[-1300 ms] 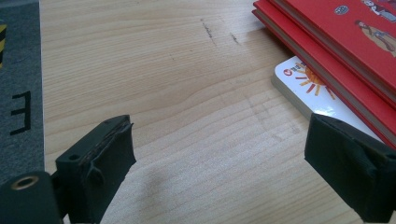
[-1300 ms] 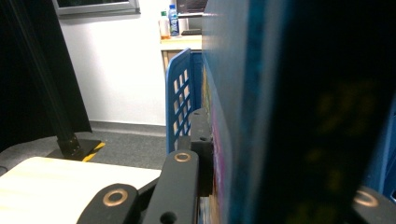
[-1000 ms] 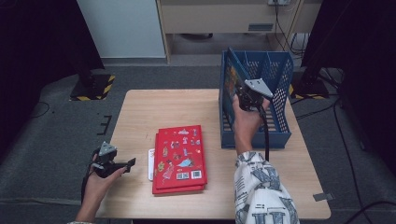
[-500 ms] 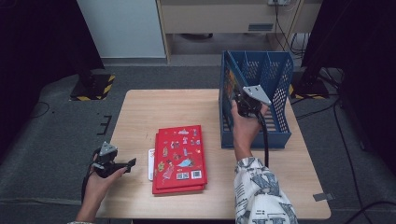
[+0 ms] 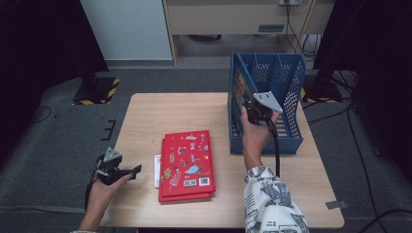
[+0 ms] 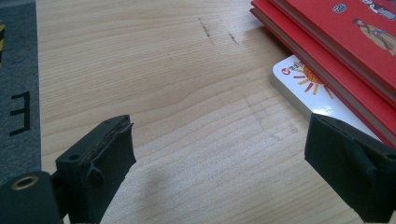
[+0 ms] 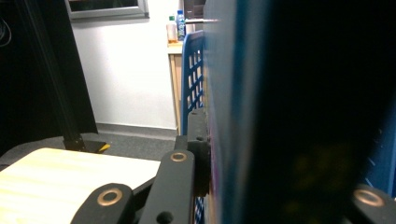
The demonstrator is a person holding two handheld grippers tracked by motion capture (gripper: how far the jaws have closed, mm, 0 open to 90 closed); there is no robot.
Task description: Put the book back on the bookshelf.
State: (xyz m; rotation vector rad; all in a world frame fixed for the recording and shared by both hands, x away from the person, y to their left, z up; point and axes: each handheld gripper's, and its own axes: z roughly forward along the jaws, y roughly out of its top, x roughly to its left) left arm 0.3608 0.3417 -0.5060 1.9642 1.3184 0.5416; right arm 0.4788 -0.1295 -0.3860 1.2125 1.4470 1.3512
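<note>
Over on the left, the left hand-held gripper (image 5: 133, 170) is hovering at the near-left edge of the tabletop (image 5: 160, 109), jaws spread wide with nothing between them, pointing toward the stack of red books (image 5: 187, 165). There's a white book (image 6: 299, 81) peeking out from under that stack on the gripper's side, so it's just beside the open jaws. The books are lying flat with their long axis running away from the person, and the left hand is by far the nearer one to them.

Moving right, the right hand-held gripper (image 5: 247, 104) is up at the blue rack (image 5: 286, 80) on the far-right part of the tabletop, clamping an upright book (image 5: 240, 87) that's standing in the rack's leftmost slot. In the right gripper view the jaws are pinched narrow on the book's (image 7: 224, 116) edge, though I'd guess they're just starting to let go.

Compared with a second ago, the right hand is sitting a touch lower and closer to the rack's front, and the book looks seated deeper. The left hand and the red stack haven't budged. My guess is the next book gets picked off the stack's left side.
</note>
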